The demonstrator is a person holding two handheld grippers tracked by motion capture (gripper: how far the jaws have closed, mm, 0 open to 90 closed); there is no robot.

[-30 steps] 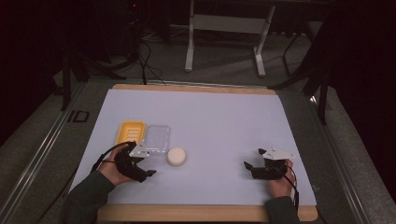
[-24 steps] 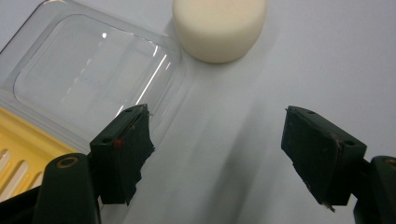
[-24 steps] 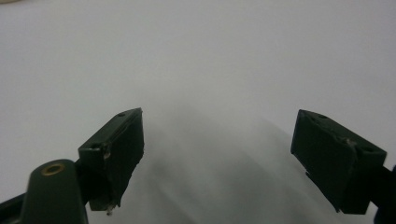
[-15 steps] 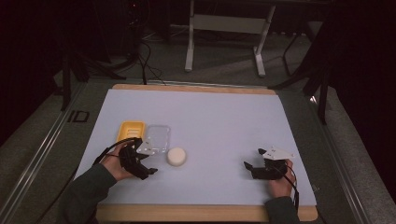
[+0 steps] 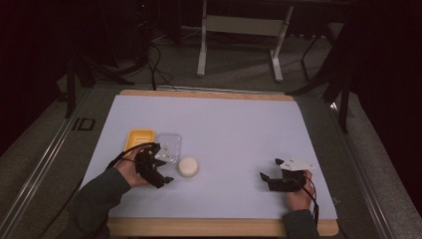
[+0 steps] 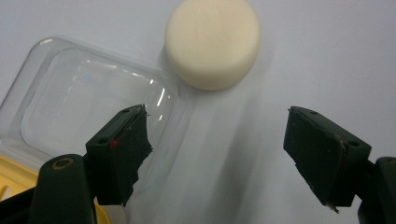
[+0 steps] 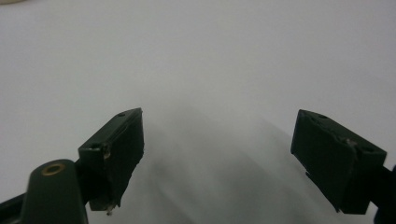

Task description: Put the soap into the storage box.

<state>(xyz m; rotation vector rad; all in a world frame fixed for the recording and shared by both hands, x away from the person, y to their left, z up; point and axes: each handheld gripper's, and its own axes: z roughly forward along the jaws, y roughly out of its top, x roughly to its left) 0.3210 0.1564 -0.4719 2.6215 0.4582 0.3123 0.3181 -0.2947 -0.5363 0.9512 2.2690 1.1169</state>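
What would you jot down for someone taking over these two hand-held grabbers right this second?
Left gripper: open, holding nothing, aimed toward the cream round puck.
Right gripper: open, holding nothing, low over bare white table cover.
Clear plastic tray lies flat beside the yellow tray; the puck sits just by the clear tray's near corner.
Done: nothing grasped so far.
Left: probably close the left fingers on the puck and go from there.

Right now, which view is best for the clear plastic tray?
The left gripper view: the clear plastic tray is close, its rim and glare plain. The high view shows it small, beside the yellow tray.
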